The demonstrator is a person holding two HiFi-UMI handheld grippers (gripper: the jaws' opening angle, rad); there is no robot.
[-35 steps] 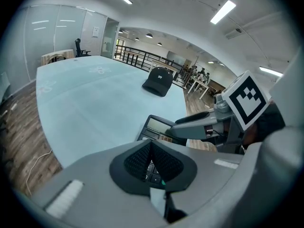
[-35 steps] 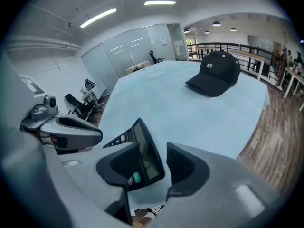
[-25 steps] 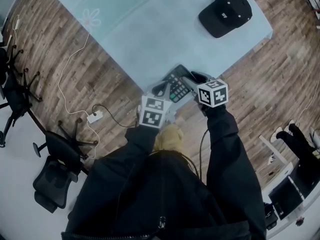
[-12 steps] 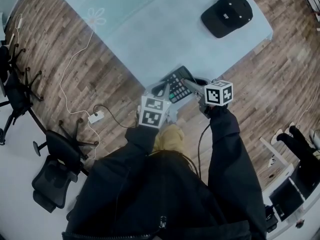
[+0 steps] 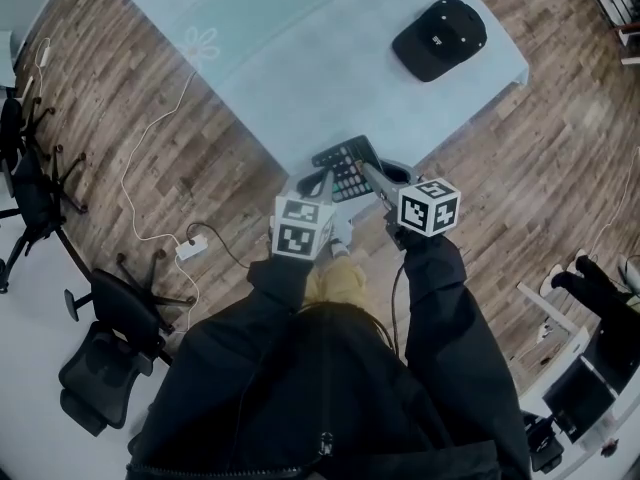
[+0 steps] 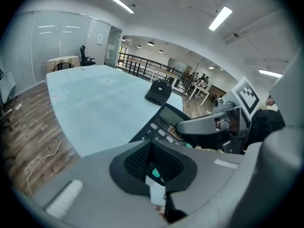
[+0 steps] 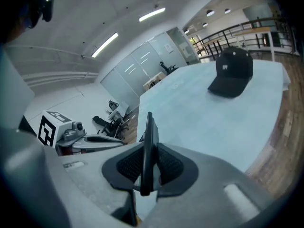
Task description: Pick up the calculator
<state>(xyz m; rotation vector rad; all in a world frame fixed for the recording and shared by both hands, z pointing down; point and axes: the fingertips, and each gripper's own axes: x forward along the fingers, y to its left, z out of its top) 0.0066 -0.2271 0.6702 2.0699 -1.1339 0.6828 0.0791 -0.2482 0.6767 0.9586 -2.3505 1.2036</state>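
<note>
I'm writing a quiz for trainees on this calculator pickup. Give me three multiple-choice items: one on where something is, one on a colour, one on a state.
1. Where on the table does the cap lie? A near left corner; B far right corner; C the middle.
2. What colour is the table? A red; B yellow; C light blue.
3. What is between the right gripper's jaws? A nothing; B the cap; C the calculator.
Answers: B, the head view shows the cap by that corner; C, the whole top is pale blue; C, the calculator stands edge-on between the pads as the jaws are closing.
</note>
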